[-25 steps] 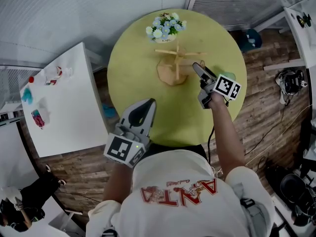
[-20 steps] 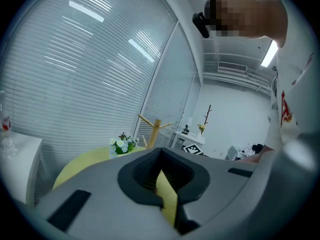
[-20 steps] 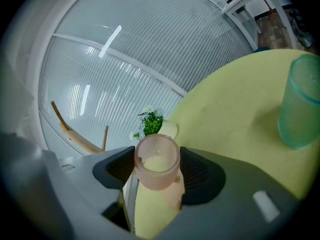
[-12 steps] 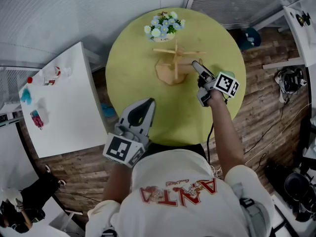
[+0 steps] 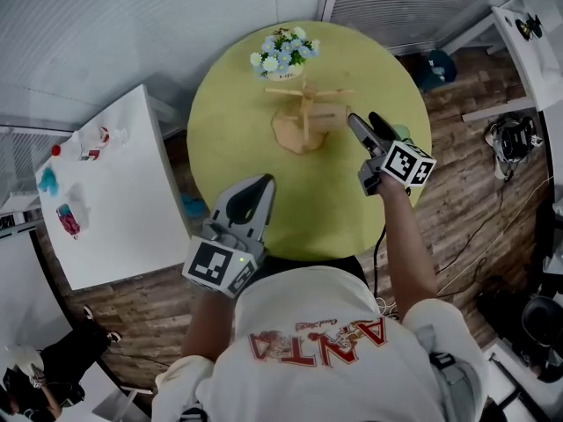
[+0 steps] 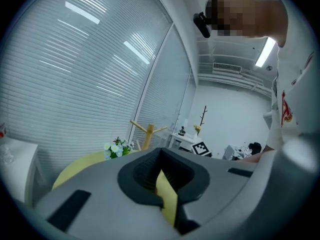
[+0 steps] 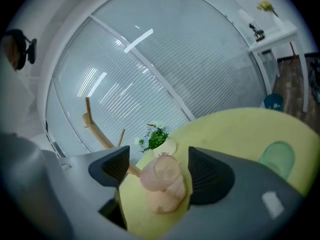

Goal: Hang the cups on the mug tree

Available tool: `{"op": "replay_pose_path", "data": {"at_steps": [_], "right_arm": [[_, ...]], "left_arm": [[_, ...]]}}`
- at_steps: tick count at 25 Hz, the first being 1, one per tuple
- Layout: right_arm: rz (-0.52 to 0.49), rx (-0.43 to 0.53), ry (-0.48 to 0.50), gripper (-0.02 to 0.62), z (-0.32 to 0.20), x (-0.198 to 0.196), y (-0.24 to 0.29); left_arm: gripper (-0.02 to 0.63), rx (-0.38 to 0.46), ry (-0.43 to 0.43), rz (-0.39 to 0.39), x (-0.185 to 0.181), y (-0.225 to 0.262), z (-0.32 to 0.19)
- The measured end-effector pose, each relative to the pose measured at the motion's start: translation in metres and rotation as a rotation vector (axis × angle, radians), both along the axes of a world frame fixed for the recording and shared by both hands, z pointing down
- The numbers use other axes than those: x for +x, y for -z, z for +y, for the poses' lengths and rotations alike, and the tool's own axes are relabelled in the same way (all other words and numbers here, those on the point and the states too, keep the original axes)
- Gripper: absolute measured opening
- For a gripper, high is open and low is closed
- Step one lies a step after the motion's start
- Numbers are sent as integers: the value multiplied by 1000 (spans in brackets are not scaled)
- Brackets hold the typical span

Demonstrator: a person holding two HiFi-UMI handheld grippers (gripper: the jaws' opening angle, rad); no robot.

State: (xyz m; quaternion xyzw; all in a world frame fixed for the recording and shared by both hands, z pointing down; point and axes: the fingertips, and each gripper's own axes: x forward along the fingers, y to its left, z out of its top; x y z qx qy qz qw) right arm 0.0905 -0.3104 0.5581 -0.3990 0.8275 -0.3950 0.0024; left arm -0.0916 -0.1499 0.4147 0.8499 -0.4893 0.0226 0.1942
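You stand over a round yellow-green table [image 5: 246, 130] on a dark wood-plank floor [image 5: 466, 192], with pale slatted blinds [image 5: 132, 25] running along the walls beyond it. At the table's far edge sits a small pot of white and blue flowers [image 5: 283, 55]. Just in front of it stands the wooden mug tree [image 5: 305, 112]. Your right gripper [image 5: 362, 121] is raised beside the tree. Its tongs have just been opening and are spread wide, with the pink cup [image 7: 162, 179] between them, tilted, touching neither pad and lying against a wooden peg. A pale green disc [image 7: 277, 156] lies on the table to the right. Your left gripper [image 5: 262, 183] hovers over the table's near edge with its tongs pressed together on nothing. A white side table [image 5: 123, 192] with small colourful items stands to your left, and a teal bin [image 5: 437, 69] sits on the floor behind the table.
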Motion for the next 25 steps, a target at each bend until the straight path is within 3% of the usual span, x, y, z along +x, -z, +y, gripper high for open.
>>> {"op": "replay_pose_path", "data": {"at_steps": [2, 7, 10, 13, 25], "right_arm": [[67, 80, 1, 324, 12, 7, 21], [172, 241, 17, 166, 52, 16, 75], [269, 368, -21, 66, 73, 23, 113], [293, 442, -63, 16, 91, 30, 149], [288, 651, -93, 2, 166, 38, 250]], "left_arm": [[8, 15, -10, 1, 2, 5, 0], [8, 58, -45, 8, 13, 23, 4], [9, 93, -76, 13, 18, 39, 8], [8, 135, -100, 12, 23, 55, 9], [9, 248, -140, 10, 43, 105, 27]]}}
